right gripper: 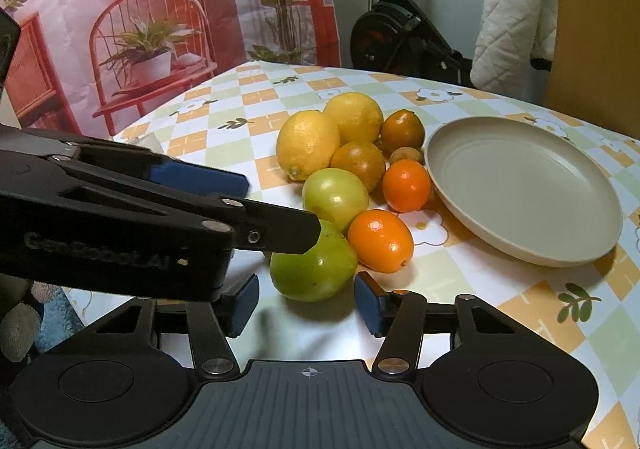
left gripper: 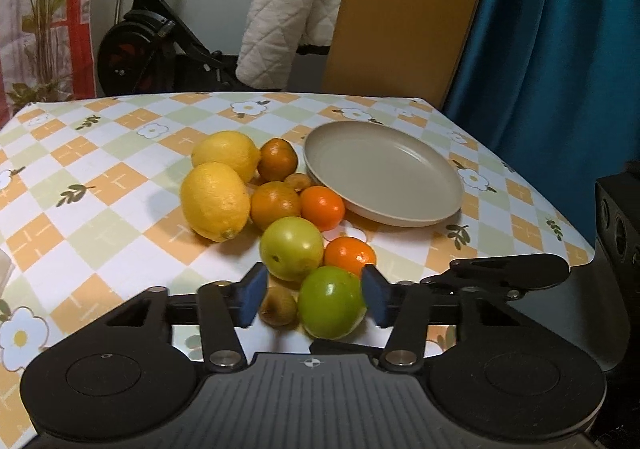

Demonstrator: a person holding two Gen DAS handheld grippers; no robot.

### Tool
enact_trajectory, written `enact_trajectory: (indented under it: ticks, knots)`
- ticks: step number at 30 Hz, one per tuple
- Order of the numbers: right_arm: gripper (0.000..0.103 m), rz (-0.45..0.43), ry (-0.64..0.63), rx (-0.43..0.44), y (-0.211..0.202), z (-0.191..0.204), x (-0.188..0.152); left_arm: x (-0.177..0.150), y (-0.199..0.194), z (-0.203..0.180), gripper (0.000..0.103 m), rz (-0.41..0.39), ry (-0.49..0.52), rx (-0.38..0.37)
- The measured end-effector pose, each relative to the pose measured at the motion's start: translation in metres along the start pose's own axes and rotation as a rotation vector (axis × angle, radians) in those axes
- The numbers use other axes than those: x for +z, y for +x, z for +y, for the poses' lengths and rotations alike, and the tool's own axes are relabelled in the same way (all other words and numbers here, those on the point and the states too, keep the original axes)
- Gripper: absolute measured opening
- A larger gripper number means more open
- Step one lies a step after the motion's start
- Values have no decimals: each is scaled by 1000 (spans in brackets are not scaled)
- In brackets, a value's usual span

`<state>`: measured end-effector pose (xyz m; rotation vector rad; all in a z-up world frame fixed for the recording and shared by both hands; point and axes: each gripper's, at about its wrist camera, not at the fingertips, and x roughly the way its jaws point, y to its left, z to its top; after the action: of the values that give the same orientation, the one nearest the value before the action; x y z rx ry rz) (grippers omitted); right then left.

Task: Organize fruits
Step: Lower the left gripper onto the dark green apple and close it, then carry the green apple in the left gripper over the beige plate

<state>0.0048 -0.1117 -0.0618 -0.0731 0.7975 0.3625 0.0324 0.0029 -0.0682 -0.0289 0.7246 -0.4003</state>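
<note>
From the left wrist camera, the left gripper [left gripper: 314, 295] is low over the table [left gripper: 120, 169], which has a checked cloth with flowers. Its two blue pads stand partly apart. Between them sit a bright green apple [left gripper: 331, 303] and a small brown fruit [left gripper: 278, 305]. The right pad looks like it touches the apple, but the left pad is clear of both, so nothing is squeezed. Behind them is a pile of fruit: a pale green apple [left gripper: 291, 247], two oranges [left gripper: 349, 255] [left gripper: 322, 207], two darker oranges [left gripper: 275, 205] [left gripper: 277, 159] and two lemons [left gripper: 215, 201] [left gripper: 226, 153]. The grey plate [left gripper: 384, 173] sits just right of the pile with nothing on it.

From the right wrist camera, the right gripper [right gripper: 306, 301] is also partly apart. Its pads sit on each side of the near end of the bright green apple [right gripper: 314, 269], and I see a gap on both sides, so it holds nothing. The left gripper [right gripper: 276, 227] reaches in from the left, with its black tip over that same apple. The orange [right gripper: 380, 241] lies just right of the apple. The plate [right gripper: 524, 189] is on the right, beside the pile.
</note>
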Motion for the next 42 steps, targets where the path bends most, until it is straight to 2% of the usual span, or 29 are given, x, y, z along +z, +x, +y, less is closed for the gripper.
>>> enact_trajectory:
  ticks: [2,13,25,35,42]
  knots:
    - [46,-4,4,1,0,-1,0,0,2,-1,44,4,-2,-18]
    - [46,-11,23,-2,3,-3,-2,-4,16,-3,44,60,-6,-39]
    - [42,-12,30,-5,6,-3,-5,-4,19,-8,45,61,14,-30]
    - [42,-75,26,-16,-11,-2,1,4,4,-15,45,7,27,-43]
    - [43,-115,38,-37,-21,-13,12,20,7,-22,45,-10,59,-56]
